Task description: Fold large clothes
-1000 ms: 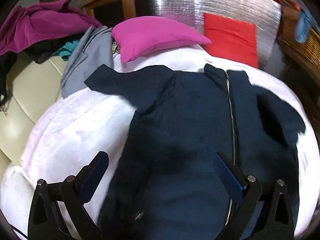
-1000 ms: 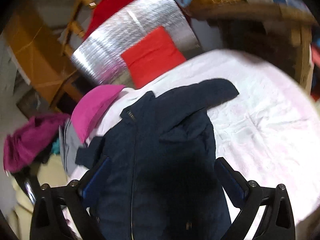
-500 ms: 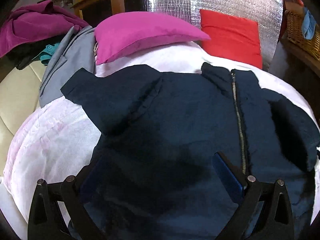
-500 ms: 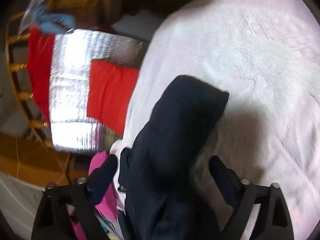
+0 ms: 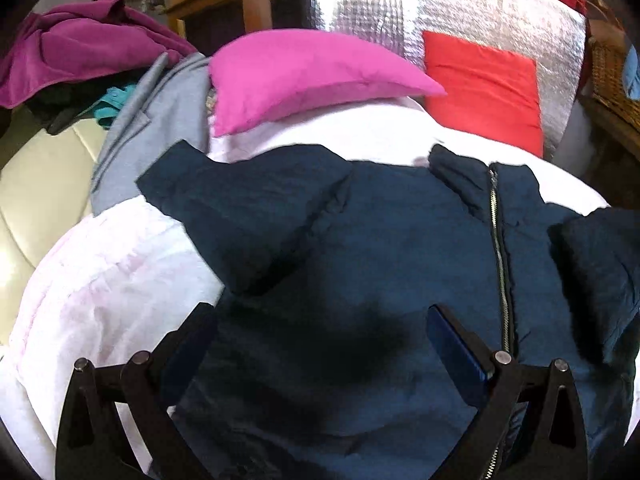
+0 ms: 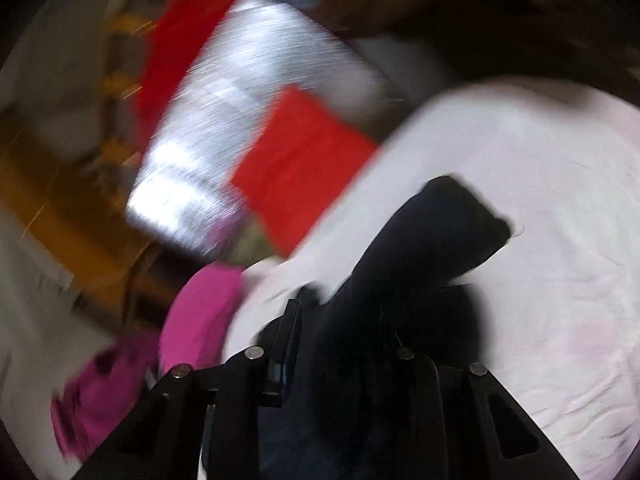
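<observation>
1. Right wrist view: right gripper (image 6: pixel 340 364) now pinched narrow on the jacket (image 6: pixel 400 300) sleeve (image 6: pixel 444 228); half a second back, wide apart around that sleeve. Heavy blur, so mid-swing.
2. Meaning, as a guess: grab done, sleeve fold-in toward the zip (image 5: pixel 498 248) starting; first fold, task early.
3. Left wrist view: left gripper (image 5: pixel 320 344) wide apart, holding nothing, hovering low over the lower front panel; barely moved since half a second back.
4. Jacket flat, front up, on the white quilt (image 5: pixel 100 288), zipped.
5. Long axis along the zip: collar (image 5: pixel 476 172) away from camera toward pink pillow (image 5: pixel 304 76) and red cushion (image 5: pixel 484 92), hem near the gripper.
6. Left-hand sleeve (image 5: pixel 240 200) spread out sideways toward the grey garment (image 5: pixel 160 120), not yet folded.
7. Other sleeve at frame right bunched up, edge cut off.
</observation>
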Tool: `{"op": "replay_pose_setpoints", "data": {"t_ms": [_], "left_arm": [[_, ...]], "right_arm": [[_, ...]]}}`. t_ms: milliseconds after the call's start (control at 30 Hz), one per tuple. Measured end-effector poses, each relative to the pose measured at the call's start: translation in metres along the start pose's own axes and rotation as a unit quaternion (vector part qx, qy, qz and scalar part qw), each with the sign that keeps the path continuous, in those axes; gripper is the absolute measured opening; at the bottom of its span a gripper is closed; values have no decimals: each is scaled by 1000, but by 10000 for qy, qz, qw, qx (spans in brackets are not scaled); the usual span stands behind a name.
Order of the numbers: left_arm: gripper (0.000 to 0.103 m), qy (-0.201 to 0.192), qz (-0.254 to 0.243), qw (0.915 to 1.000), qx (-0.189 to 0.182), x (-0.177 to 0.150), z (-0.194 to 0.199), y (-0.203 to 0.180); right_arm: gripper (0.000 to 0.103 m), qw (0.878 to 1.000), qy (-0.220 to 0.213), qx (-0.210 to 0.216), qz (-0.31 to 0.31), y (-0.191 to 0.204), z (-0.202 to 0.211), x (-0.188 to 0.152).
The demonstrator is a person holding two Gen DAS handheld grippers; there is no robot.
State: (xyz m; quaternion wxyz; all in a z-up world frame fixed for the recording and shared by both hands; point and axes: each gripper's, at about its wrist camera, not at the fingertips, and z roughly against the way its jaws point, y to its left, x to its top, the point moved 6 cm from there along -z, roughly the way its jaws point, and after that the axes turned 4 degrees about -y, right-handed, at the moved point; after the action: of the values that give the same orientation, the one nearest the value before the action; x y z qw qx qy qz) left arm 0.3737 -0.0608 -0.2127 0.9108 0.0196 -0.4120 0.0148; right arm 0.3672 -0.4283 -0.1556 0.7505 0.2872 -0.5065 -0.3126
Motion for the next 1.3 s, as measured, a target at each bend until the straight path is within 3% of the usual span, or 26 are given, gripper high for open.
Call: {"op": "replay_pose_setpoints", "data": {"t_ms": [100, 267, 300, 333, 367, 400, 533, 667, 767, 833, 900, 1000, 1100, 1200, 1300], "left_arm": [[103, -99, 115, 9999, 62, 4, 5, 11], [103, -126, 318, 9992, 187, 8, 8, 31], [103, -116, 368, 9990, 222, 9, 8, 35], [103, -103, 411, 9988, 238, 9, 7, 38], [103, -84, 467, 9986, 234, 9, 6, 41], [103, -69, 523, 9984, 225, 10, 5, 43], [103, -107, 545, 9982, 205, 12, 6, 45], [103, -158, 361, 9992, 15, 14, 6, 33], [103, -237, 193, 9993, -212, 15, 8, 19], [103, -321, 68, 9985, -444, 15, 10, 7], [103, -321, -78, 9966, -749, 14, 12, -8], [103, -109, -52, 9896, -1431, 11, 10, -30], [103, 117, 130, 9754, -2196, 9, 15, -54], [103, 388, 206, 9593, -2791, 8, 29, -81], [103, 434, -163, 9629, -2657, 11, 36, -114]], "right_arm": [[31, 9967, 362, 530, 493, 54, -5, -34], [33, 9857, 1122, 1155, 503, 104, -30, -87], [36, 9823, 1344, 1228, 444, 110, -38, -99], [54, 9794, 1527, 1261, 387, 113, -41, -107], [78, 9753, 1747, 1322, 286, 116, -45, -116], [85, 9730, 1864, 1344, 214, 114, -49, -123], [88, 9608, 2155, 1746, 58, 117, -45, -132], [88, 9562, 2245, 1877, 42, 102, -17, -126], [88, 9579, 2328, 1679, -66, 79, 4, -122], [88, 9695, 2084, 1284, -124, 54, 17, -113], [88, 9841, 1674, 528, -267, 13, 27, -98], [87, 9926, 1108, -362, -353, -35, 33, -72], [80, 9906, 810, -1001, -466, -70, 34, -57], [76, 9843, 857, -1439, -560, -90, 24, -51], [73, 9839, 995, -1269, -770, -98, 12, -53]]}}
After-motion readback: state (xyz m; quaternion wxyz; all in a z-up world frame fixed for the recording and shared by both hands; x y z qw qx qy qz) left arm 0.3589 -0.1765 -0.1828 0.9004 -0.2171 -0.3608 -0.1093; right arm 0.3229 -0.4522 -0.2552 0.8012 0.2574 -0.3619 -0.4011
